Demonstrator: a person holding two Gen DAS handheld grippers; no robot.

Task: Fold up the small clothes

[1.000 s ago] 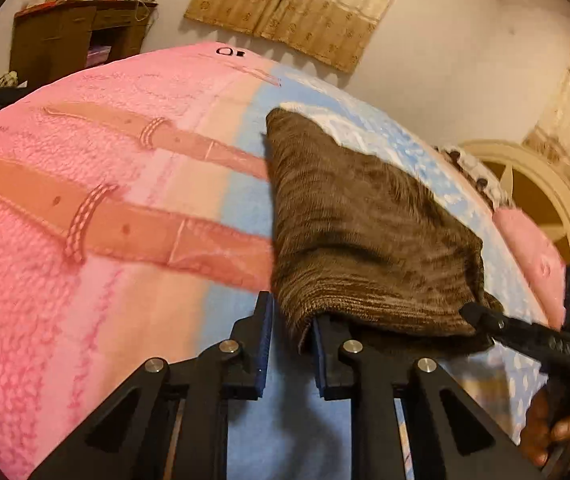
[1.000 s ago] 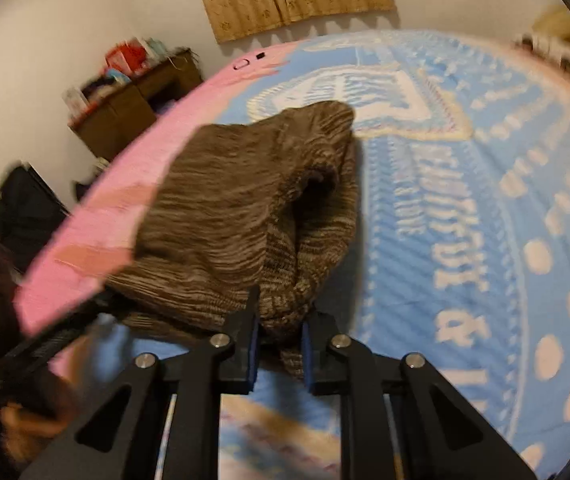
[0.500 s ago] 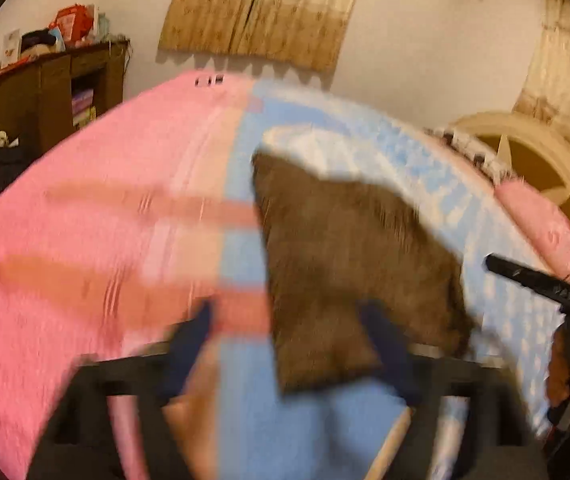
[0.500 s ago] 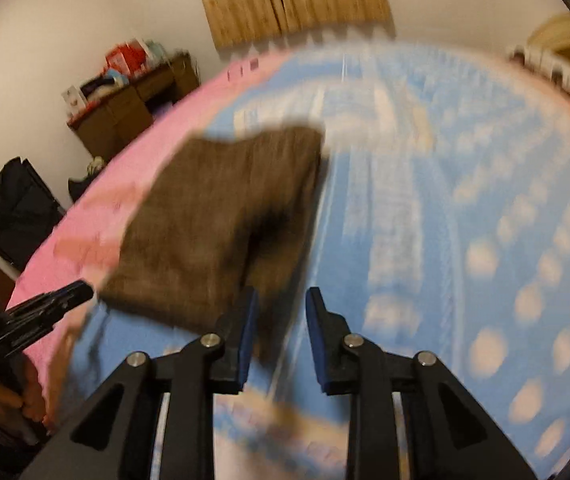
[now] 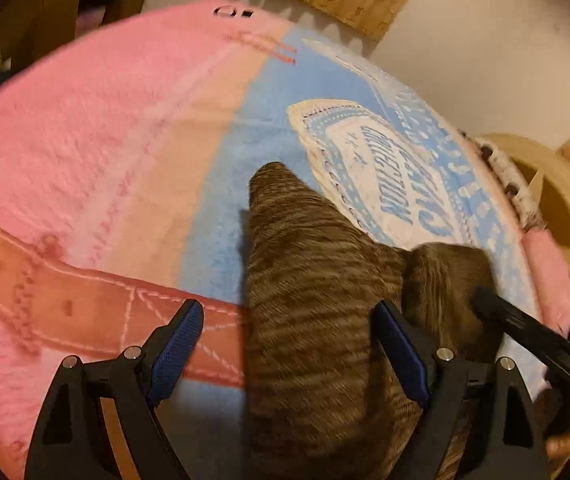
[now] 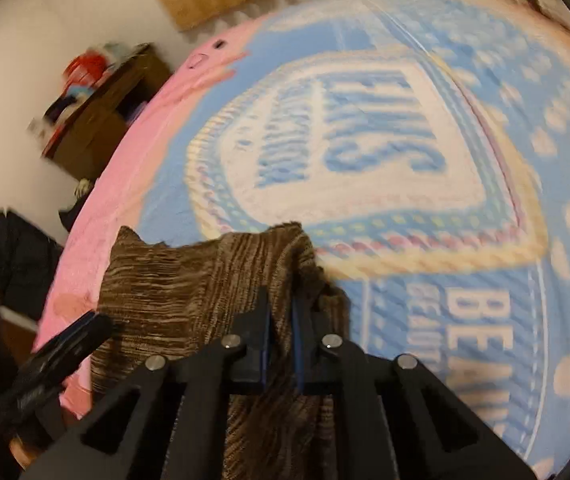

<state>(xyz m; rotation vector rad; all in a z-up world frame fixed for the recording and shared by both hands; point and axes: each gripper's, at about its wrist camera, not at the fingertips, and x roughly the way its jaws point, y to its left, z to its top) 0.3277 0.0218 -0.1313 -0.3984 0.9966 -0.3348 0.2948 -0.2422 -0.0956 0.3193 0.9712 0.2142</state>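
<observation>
While pinched by right tool [image 6: 281,316], brown striped knit garment [image 5: 317,300], bunched.

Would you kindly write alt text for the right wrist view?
The right gripper is shut on a brown knit garment, lying on a blue and pink blanket. The left gripper shows at the left edge.

Brown striped knit garment [image 5: 317,304], pink and blue blanket [image 5: 97,128], seemingly white-dotted
</observation>
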